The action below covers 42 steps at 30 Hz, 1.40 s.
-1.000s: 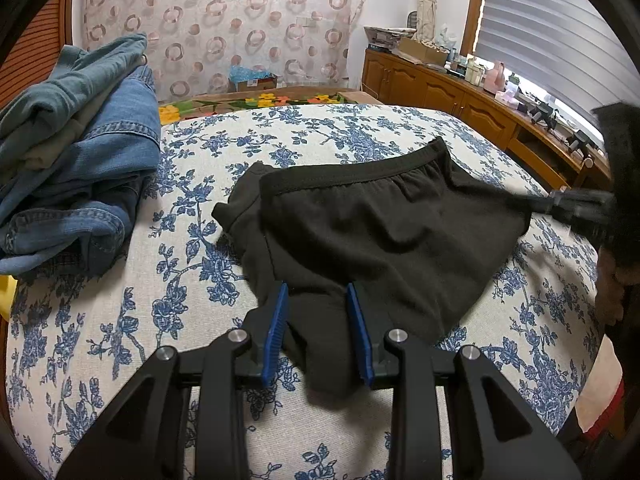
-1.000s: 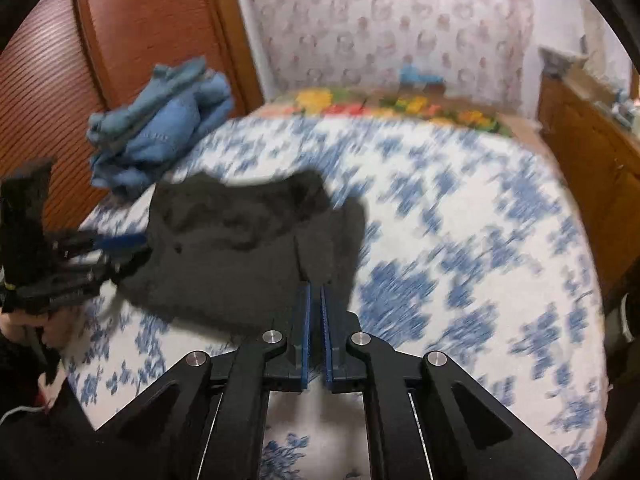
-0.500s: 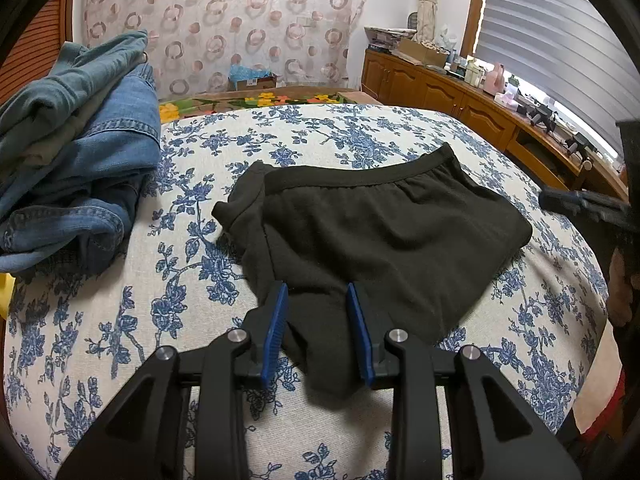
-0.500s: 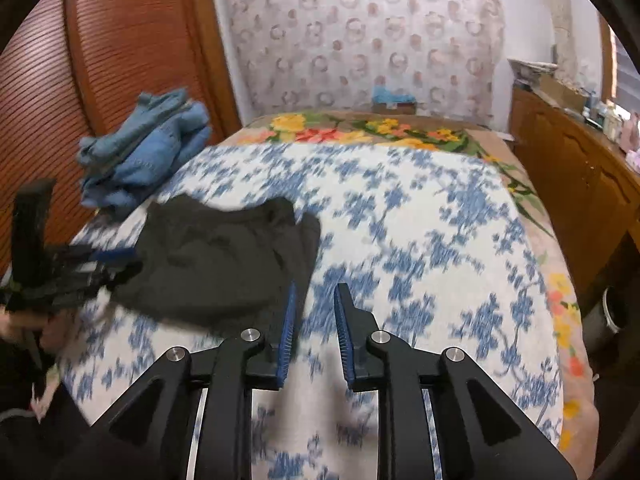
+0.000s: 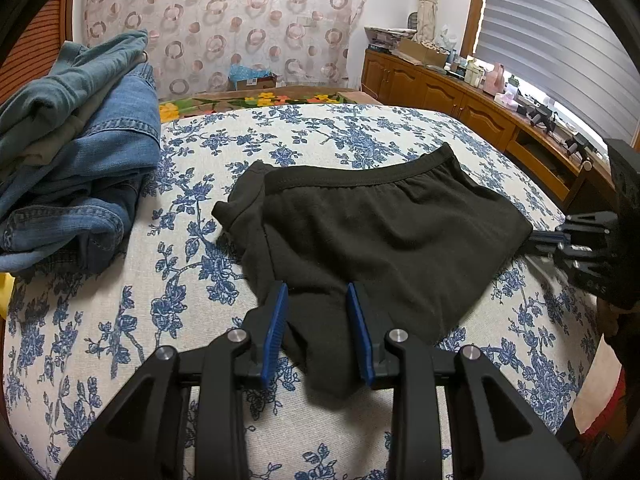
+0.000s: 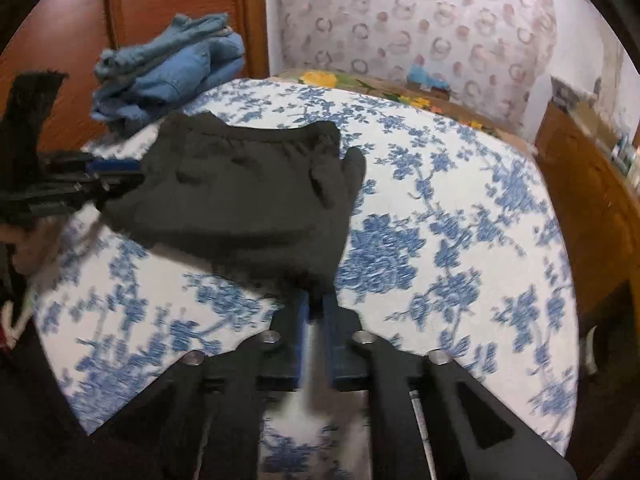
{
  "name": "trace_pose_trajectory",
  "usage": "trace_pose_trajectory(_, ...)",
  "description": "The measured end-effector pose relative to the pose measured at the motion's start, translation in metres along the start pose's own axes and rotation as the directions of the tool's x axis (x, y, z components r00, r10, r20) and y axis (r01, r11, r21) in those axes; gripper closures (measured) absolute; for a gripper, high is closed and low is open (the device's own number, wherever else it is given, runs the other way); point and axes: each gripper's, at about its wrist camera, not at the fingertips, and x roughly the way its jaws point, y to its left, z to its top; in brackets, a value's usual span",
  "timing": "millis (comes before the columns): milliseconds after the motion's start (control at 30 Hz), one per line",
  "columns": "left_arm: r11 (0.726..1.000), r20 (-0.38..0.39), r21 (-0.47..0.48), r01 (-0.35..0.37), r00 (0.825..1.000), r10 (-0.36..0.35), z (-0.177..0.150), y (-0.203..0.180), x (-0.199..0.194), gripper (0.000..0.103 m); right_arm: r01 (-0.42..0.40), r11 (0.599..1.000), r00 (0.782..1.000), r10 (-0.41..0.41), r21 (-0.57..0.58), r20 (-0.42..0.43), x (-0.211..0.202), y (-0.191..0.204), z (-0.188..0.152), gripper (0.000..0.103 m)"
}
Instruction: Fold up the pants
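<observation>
Black shorts (image 5: 380, 240) lie folded on the blue floral bed cover, waistband toward the far side. My left gripper (image 5: 318, 312) is open, its blue pads straddling the near bottom corner of the shorts. My right gripper (image 6: 316, 304) looks shut on the near corner of the shorts (image 6: 248, 200); the view is blurred. It also shows in the left wrist view (image 5: 560, 240) at the shorts' right corner. The left gripper shows in the right wrist view (image 6: 116, 174) at the shorts' left edge.
A pile of blue jeans (image 5: 72, 152) lies on the bed's left side, also in the right wrist view (image 6: 168, 68). A wooden cabinet (image 5: 460, 104) runs along the right wall. A wooden door (image 6: 80, 20) stands behind the pile.
My right gripper opened and drew back, then returned to the shorts' corner and closed on it. My left gripper has stayed open at the near corner.
</observation>
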Motion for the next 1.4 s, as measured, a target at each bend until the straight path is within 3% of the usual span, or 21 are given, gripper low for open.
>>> trace_pose_trajectory(67,1.000,0.000,-0.004,0.005,1.000,-0.005,0.000,0.000,0.001,0.072,0.098,0.995,0.995,-0.098,-0.007,0.036,-0.008,-0.007,0.002,0.103)
trace_pose_trajectory(133,1.000,0.000,-0.003,0.004,1.000,-0.004,-0.001,0.000,0.000,0.072,0.055,0.997,0.997,-0.058,0.050,0.044,-0.014,-0.019,0.003,0.103)
trace_pose_trajectory(333,1.000,0.003,-0.007,0.006,1.000,-0.006,-0.001,-0.001,0.000,0.072,0.018,1.000,1.000,-0.018,0.023,0.004,-0.009,-0.013,0.001,0.102)
trace_pose_trajectory(467,1.000,0.008,-0.002,-0.001,1.000,0.001,0.002,0.002,-0.005,0.072,0.005,0.998,1.000,-0.006,0.062,0.029,-0.022,-0.022,-0.004,0.095)
trace_pose_trajectory(633,0.999,0.032,-0.030,-0.025,0.999,0.026,0.016,0.012,-0.012,0.072,0.004,0.993,0.998,-0.012,0.115,0.068,-0.028,-0.033,0.007,0.071)
trace_pose_trajectory(733,0.999,0.030,-0.049,-0.015,0.999,0.017,0.026,0.019,-0.008,0.072,-0.021,0.992,0.996,0.010,0.122,0.088,-0.019,-0.031,0.022,0.070)
trace_pose_trajectory(967,0.999,0.011,-0.047,0.025,1.000,-0.025,0.048,0.022,0.012,0.072,-0.104,0.984,0.992,0.091,0.146,0.089,0.018,-0.030,0.065,0.069)
trace_pose_trajectory(1133,0.999,-0.023,-0.037,0.016,1.000,-0.016,0.053,0.022,0.030,0.073,-0.091,0.986,0.995,0.083,0.137,0.062,0.044,-0.030,0.082,0.070)
trace_pose_trajectory(1200,0.999,-0.017,-0.032,0.027,0.999,-0.028,0.053,0.021,0.032,0.079,-0.087,0.988,0.995,0.081,0.131,0.050,0.053,-0.029,0.084,0.070)
trace_pose_trajectory(1267,0.999,-0.006,-0.029,0.025,1.000,-0.025,0.054,0.020,0.030,0.086,-0.078,0.990,0.997,0.074,0.119,0.039,0.059,-0.028,0.084,0.075)
trace_pose_trajectory(1300,0.999,-0.002,-0.026,0.027,1.000,-0.027,0.055,0.020,0.028,0.088,-0.085,0.989,0.996,0.081,0.120,0.040,0.060,-0.028,0.083,0.085)
trace_pose_trajectory(1400,0.999,0.042,-0.029,0.041,0.998,-0.040,0.061,0.020,0.019,0.090,-0.076,0.987,0.995,0.066,0.139,0.077,0.054,-0.032,0.082,0.096)
